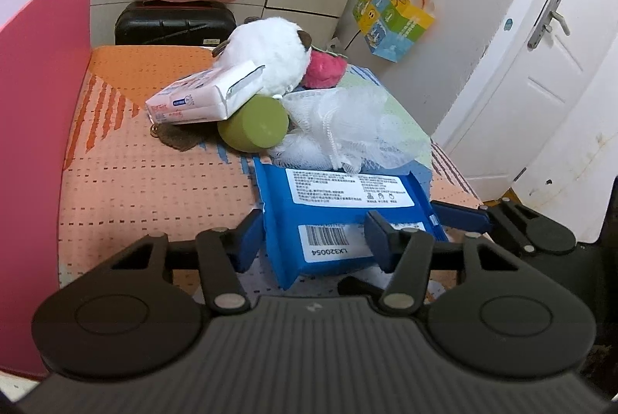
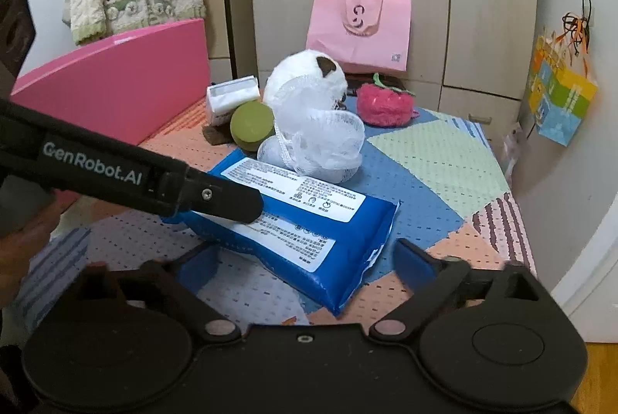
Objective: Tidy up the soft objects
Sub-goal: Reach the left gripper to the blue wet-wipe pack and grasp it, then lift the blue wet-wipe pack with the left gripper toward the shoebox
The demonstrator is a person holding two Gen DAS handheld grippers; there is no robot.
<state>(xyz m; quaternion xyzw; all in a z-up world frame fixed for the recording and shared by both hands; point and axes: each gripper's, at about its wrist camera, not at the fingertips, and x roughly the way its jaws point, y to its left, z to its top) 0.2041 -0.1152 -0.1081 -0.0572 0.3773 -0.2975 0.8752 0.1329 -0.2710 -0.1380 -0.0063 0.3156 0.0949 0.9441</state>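
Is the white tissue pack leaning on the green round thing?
Touching. In the left wrist view the white tissue pack rests tilted on top of the green cylinder, with no gap showing between them.

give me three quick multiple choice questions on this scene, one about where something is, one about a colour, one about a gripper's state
1. Where does the white tissue pack rest?
A. leaning on the green cylinder and the white plush toy
B. inside the pink bag
C. under the blue pack

2. What colour is the large flat pack nearest the grippers?
A. green
B. blue
C. pink

3. How does the right gripper stand?
A. shut on the mesh sponge
B. shut with nothing in it
C. open, a finger on either side of the blue pack's near end

Answers:
1 A, the tissue pack tilts up against both.
2 B, its wrapper is blue with white labels.
3 C, in the right wrist view both blue pads stand clear of the wrapper.
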